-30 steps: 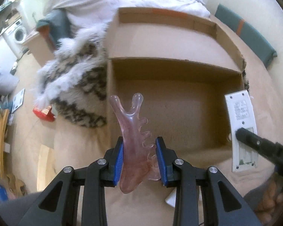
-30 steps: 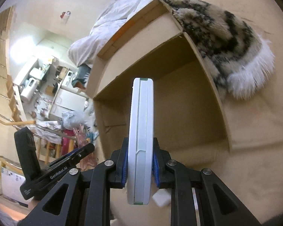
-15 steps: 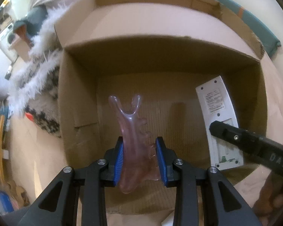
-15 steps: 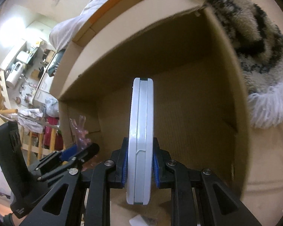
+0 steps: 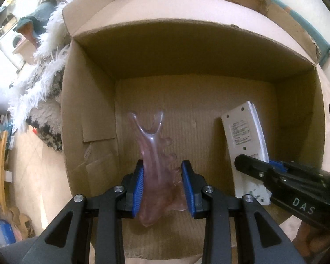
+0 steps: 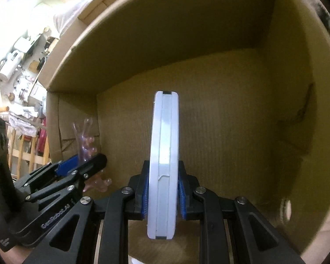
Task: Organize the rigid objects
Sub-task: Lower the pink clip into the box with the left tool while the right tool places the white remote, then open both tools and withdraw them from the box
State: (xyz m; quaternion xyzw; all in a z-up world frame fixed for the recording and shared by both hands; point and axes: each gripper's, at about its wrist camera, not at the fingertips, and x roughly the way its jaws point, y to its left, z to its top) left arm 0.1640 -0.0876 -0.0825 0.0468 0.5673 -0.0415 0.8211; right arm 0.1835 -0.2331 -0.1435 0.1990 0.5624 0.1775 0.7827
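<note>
Both tools inside the cardboard box (image 5: 88, 114), pointing steeply down at its bare floor. Left gripper (image 5: 162, 184) clamped on a pink translucent comb-like piece (image 5: 153, 154), long axis running straight ahead from the jaws, forked tip foremost and nearest the floor. Right gripper (image 6: 162, 189) shut tight on a white remote control (image 6: 164, 154), held edge-on, likewise lengthwise ahead of the pads. Remote to the right of the pink piece, well apart. Judged next: lower and release, each landing tip-first, then tipping flat along its own length.
</note>
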